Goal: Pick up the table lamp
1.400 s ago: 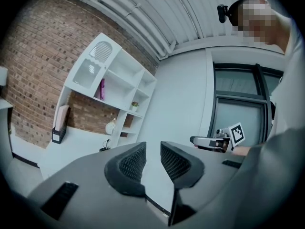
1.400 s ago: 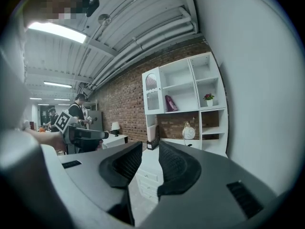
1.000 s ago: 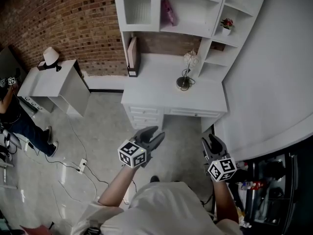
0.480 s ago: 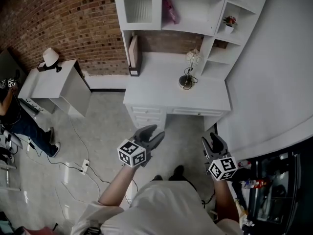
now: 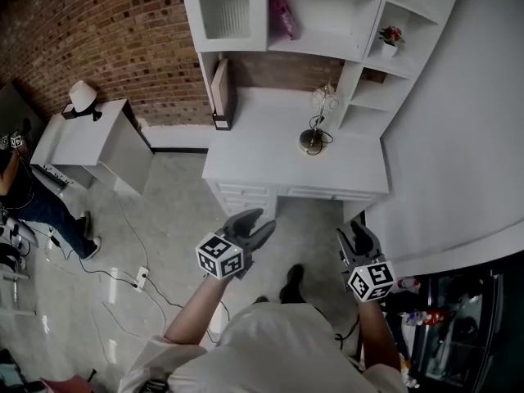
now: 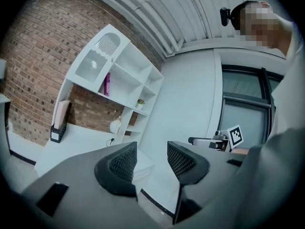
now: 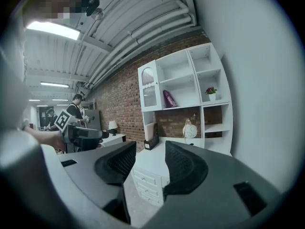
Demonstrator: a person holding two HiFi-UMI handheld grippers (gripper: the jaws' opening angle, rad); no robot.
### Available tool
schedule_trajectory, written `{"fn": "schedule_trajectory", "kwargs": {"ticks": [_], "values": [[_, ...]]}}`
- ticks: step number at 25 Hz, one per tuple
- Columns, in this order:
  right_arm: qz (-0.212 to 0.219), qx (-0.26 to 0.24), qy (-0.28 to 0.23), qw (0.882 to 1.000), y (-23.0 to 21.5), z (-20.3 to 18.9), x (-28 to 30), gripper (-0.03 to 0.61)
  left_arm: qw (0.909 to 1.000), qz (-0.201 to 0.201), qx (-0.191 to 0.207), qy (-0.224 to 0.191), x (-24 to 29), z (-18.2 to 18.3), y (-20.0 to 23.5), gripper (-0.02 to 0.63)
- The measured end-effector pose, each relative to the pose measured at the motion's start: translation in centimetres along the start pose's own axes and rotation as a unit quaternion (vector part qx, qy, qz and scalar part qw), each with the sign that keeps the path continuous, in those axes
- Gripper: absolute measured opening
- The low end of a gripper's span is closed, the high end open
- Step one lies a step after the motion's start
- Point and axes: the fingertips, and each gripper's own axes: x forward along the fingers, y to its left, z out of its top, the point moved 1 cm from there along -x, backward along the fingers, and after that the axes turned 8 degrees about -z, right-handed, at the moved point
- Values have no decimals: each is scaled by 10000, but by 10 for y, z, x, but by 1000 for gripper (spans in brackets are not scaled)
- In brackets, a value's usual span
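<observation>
- A table lamp [image 5: 315,123] stands upright on a white table [image 5: 254,150] in the upper middle of the head view. Its round base sits toward the right end of the tabletop, and its pale shade is just in front of the shelf unit [image 5: 327,11] that rises from the table's back.
- The left gripper [image 5: 256,219] hangs over the floor [image 5: 164,211] in the lower middle of the frame, well apart from the lamp. Its own view shows the jaws moderately apart with nothing between them.
- The right gripper [image 5: 354,234] is held at lower right, below the table's front right corner in the frame — its jaws stand wide and empty, and the table's drawers [image 5: 243,196] show through the gap in its own view.
- A potted plant [image 5: 390,38] with red blooms sits in a shelf compartment at upper right. A pink item [image 5: 282,15] leans in a compartment further left.
- A file holder [image 5: 219,97] stands at the table's back left corner, beside the brick wall [image 5: 106,31].
- At the left of the frame, a second lamp [image 5: 82,95] sits on a side table [image 5: 90,137] — another person [image 5: 29,195] is partly in view at the edge.
</observation>
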Motion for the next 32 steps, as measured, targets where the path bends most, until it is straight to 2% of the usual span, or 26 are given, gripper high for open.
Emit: {"fn": "schedule_trajectory", "kwargs": {"ticks": [15, 23, 32], "values": [[363, 55, 119, 9993, -89, 9, 102, 206, 9993, 276, -249, 13, 97, 15, 65, 202], [647, 41, 167, 9978, -150, 16, 149, 206, 9984, 450, -342, 17, 155, 25, 91, 202], [941, 129, 234, 9952, -175, 18, 186, 206, 9973, 679, -270, 46, 188, 35, 111, 202]]}}
